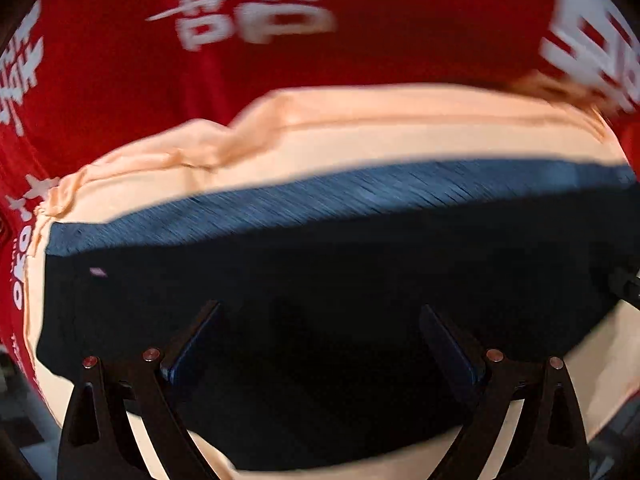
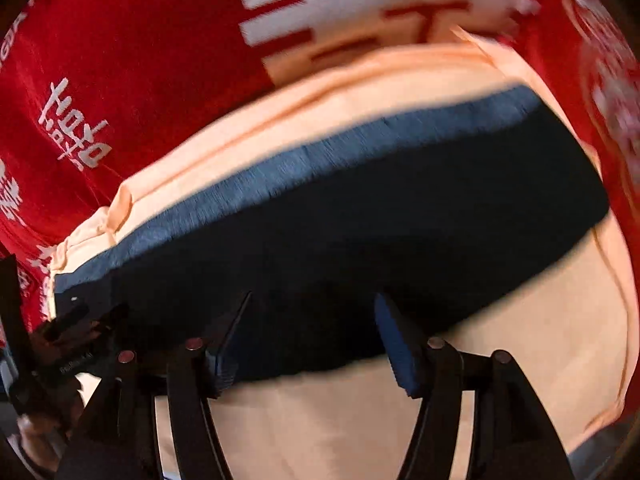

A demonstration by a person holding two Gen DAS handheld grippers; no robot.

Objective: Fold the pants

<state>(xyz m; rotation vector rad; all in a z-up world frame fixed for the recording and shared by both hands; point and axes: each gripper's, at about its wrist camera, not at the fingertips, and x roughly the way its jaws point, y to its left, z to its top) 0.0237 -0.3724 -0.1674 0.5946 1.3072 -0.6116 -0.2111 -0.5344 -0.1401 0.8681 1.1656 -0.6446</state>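
Note:
Peach-coloured pants (image 1: 360,136) lie on a red cloth, with a dark navy part with a ribbed blue band (image 1: 320,200) folded over them. The same pants (image 2: 520,340) and dark band (image 2: 360,148) show in the right wrist view. My left gripper (image 1: 320,312) is open, its fingers spread wide just over the dark fabric. My right gripper (image 2: 316,304) is open over the near edge of the dark part. Nothing is held between either pair of fingers. The frames are motion-blurred.
A red cloth with white lettering (image 1: 260,12) covers the surface behind and to the left of the pants; it also shows in the right wrist view (image 2: 80,128). The other gripper's black body (image 2: 60,344) appears at the lower left of the right wrist view.

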